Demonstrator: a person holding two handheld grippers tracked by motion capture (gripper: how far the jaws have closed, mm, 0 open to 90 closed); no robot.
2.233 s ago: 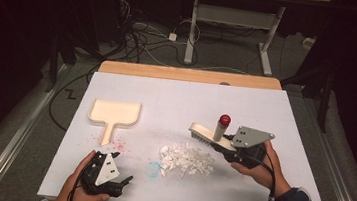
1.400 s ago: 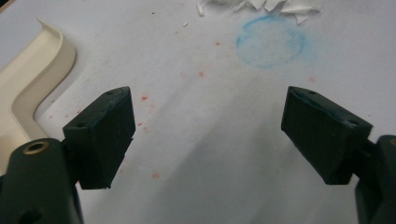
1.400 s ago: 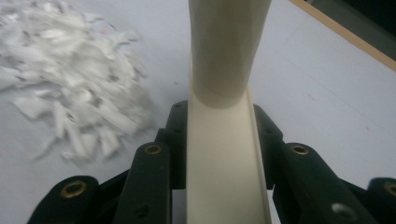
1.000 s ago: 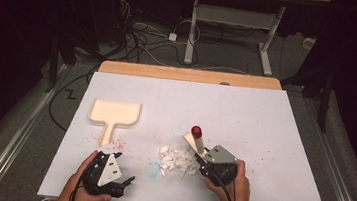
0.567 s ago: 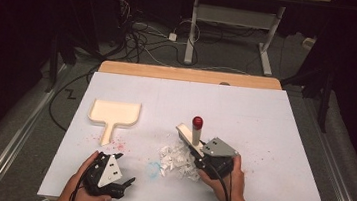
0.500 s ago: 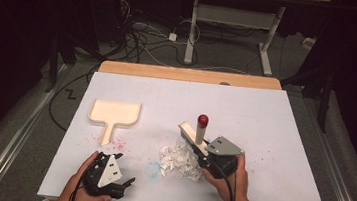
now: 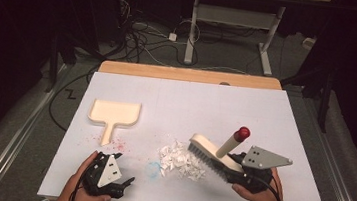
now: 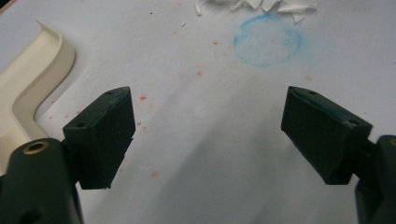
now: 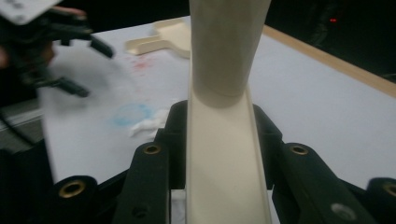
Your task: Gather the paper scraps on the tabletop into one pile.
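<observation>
cream brush (image 7: 209, 156), clamped by right gripper (image 7: 239, 173) at lower right, angles bristles onto paper scraps (image 7: 180, 159) to sweep them; left gripper (image 7: 125, 183) waits wide apart, lower left, near dustpan (image 7: 114, 113).

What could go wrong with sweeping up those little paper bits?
The brush, clamped in the right gripper, sits beside the paper scraps, but the dustpan lies well away to the left, so bits may scatter across the table instead of going in. The left gripper is open and holds nothing, so a push might also slide the loose dustpan away.
</observation>
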